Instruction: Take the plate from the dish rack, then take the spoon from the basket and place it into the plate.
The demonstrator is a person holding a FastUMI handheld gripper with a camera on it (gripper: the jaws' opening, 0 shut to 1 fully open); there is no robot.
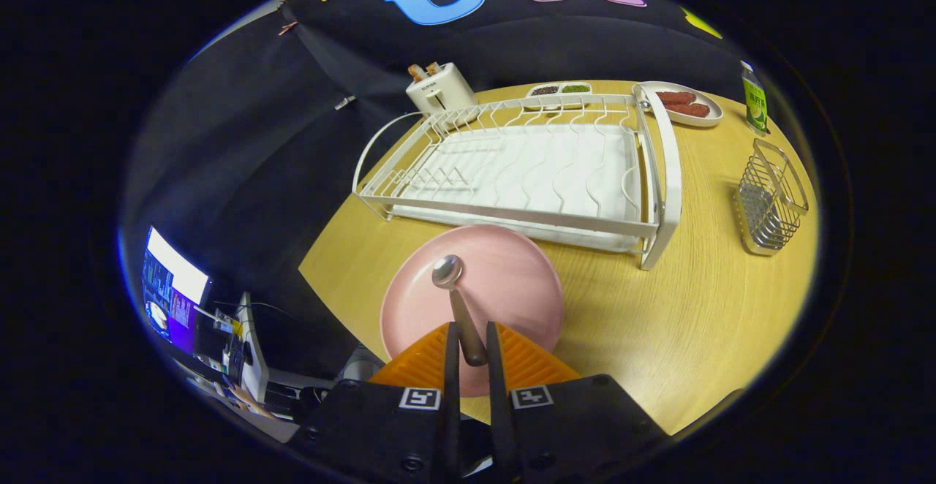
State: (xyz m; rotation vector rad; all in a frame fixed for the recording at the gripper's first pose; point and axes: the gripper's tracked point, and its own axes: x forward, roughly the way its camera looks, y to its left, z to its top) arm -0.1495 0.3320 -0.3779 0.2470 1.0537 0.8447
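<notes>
A pink plate (504,286) lies flat on the wooden table (673,323), just in front of the white dish rack (526,169). My gripper (472,338) hovers over the plate's near edge, its orange fingers (420,363) shut on the handle of a metal spoon (457,301). The spoon's bowl points forward over the middle of the plate. Whether the bowl touches the plate I cannot tell. A wire basket (771,206) stands to the right of the rack, with nothing inside that I can see.
Behind the rack stand a white toaster (441,89), a small dish of seeds (559,91) and an oval dish with sausages (684,104). A green bottle (755,100) is at the far right. Off the table's left edge are a lit screen (172,294) and cables.
</notes>
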